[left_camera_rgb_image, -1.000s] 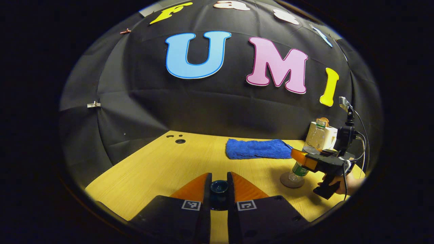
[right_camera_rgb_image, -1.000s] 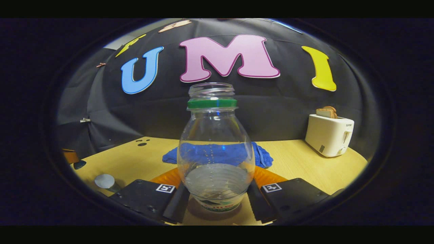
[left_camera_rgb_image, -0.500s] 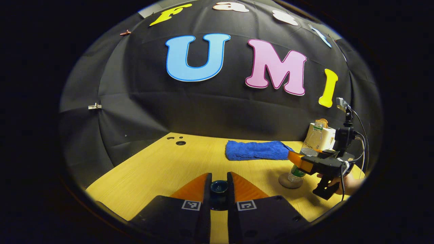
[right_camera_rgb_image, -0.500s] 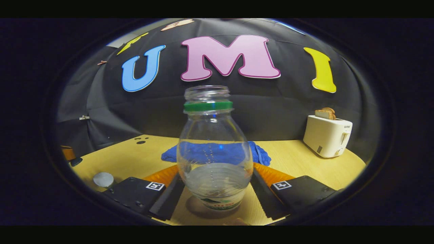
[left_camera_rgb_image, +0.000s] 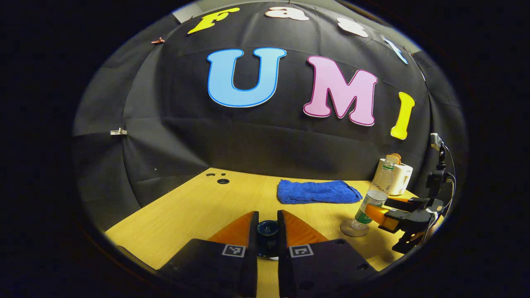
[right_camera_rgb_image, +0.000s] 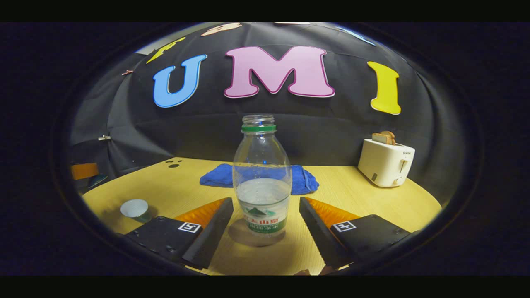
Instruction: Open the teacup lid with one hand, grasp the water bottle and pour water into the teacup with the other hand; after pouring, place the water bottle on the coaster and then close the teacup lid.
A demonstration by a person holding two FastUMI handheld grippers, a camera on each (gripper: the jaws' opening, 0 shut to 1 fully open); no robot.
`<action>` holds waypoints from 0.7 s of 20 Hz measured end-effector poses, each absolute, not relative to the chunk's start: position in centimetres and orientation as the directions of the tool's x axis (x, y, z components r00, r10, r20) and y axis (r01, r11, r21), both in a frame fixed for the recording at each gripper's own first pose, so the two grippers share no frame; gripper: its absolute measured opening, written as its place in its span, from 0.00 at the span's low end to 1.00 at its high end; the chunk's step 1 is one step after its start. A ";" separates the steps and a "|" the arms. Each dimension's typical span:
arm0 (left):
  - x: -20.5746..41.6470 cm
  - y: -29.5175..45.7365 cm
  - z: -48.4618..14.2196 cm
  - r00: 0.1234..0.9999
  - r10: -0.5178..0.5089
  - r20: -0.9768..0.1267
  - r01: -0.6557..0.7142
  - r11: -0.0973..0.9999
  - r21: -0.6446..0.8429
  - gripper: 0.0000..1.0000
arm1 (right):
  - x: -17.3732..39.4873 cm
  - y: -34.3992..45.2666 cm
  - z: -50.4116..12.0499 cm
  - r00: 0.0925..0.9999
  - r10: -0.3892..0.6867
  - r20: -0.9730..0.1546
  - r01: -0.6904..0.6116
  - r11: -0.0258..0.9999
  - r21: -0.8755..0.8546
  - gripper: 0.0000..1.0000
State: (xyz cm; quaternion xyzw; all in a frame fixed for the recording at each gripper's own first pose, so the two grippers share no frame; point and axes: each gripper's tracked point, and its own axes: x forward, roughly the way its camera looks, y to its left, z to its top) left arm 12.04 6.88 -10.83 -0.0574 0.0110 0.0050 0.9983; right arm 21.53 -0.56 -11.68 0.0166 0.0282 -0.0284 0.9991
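The right gripper [right_camera_rgb_image: 265,215] stood open, clear of the bottle [right_camera_rgb_image: 261,178] upright on the coaster [left_camera_rgb_image: 354,228]; the left gripper [left_camera_rgb_image: 268,231] clamped the lid [left_camera_rgb_image: 268,227].

Water bottle [right_camera_rgb_image: 261,178] on coaster [right_camera_rgb_image: 256,236]; towel [right_camera_rgb_image: 219,176] behind.

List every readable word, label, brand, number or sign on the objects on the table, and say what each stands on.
water bottle: a green and white label with a mountain mark; its print is too small to read.
toaster: a short dark word near the top edge, too blurred to read.
left gripper and right gripper: square black-and-white marker tags, no words.
Nothing else legible.
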 end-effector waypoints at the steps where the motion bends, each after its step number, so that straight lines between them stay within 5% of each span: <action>1: 12.5 6.9 -11.3 1.000 0.010 -0.026 -0.012 0.994 -0.110 0.24 | 20.9 -0.6 -11.8 0.996 -0.057 -0.063 0.059 0.998 0.037 0.99; 14: 16.5 4.1 -17.4 0.999 -0.034 -0.029 0.032 0.998 -0.055 0.24 | 15.1 -2.6 -13.3 0.985 -0.093 -0.143 0.098 0.995 0.025 0.99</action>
